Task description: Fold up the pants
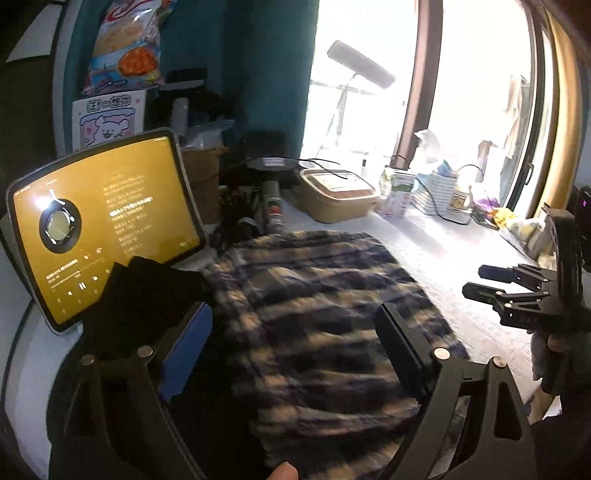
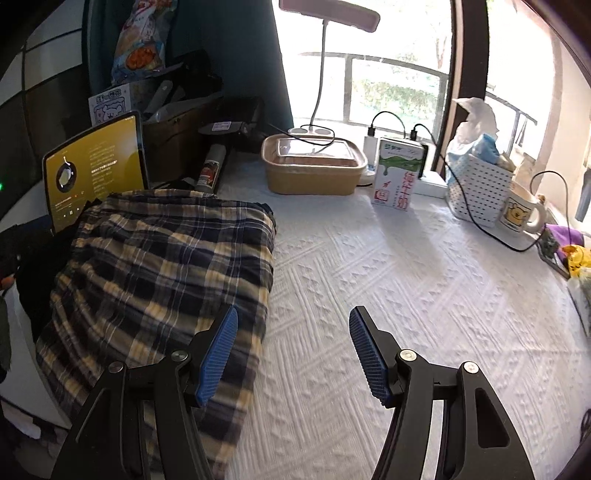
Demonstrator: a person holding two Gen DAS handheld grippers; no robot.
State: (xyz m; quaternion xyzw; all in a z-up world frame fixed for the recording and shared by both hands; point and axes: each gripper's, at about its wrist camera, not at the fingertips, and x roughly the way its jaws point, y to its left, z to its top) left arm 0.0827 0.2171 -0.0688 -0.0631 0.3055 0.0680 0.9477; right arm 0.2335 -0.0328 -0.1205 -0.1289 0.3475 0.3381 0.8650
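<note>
Navy and cream plaid pants [image 2: 162, 266] lie folded in a thick rectangle on the left part of the white textured tablecloth [image 2: 406, 288]; they also show in the left wrist view [image 1: 314, 314]. My left gripper [image 1: 291, 332] is open, hovering over the pants with nothing between its jaws. My right gripper [image 2: 291, 328] is open and empty above the pants' right edge, one finger over the cloth and one over the bare tablecloth. It also shows in the left wrist view [image 1: 487, 280] at the right, with its jaws apart.
A tablet [image 1: 99, 221] with a yellow screen stands at the left behind a black garment [image 1: 147, 295]. At the back are a tan lidded box [image 2: 314, 166], a milk carton [image 2: 397, 175], a white basket [image 2: 480, 192], a mug [image 2: 521, 214], cables and a desk lamp [image 2: 328, 11].
</note>
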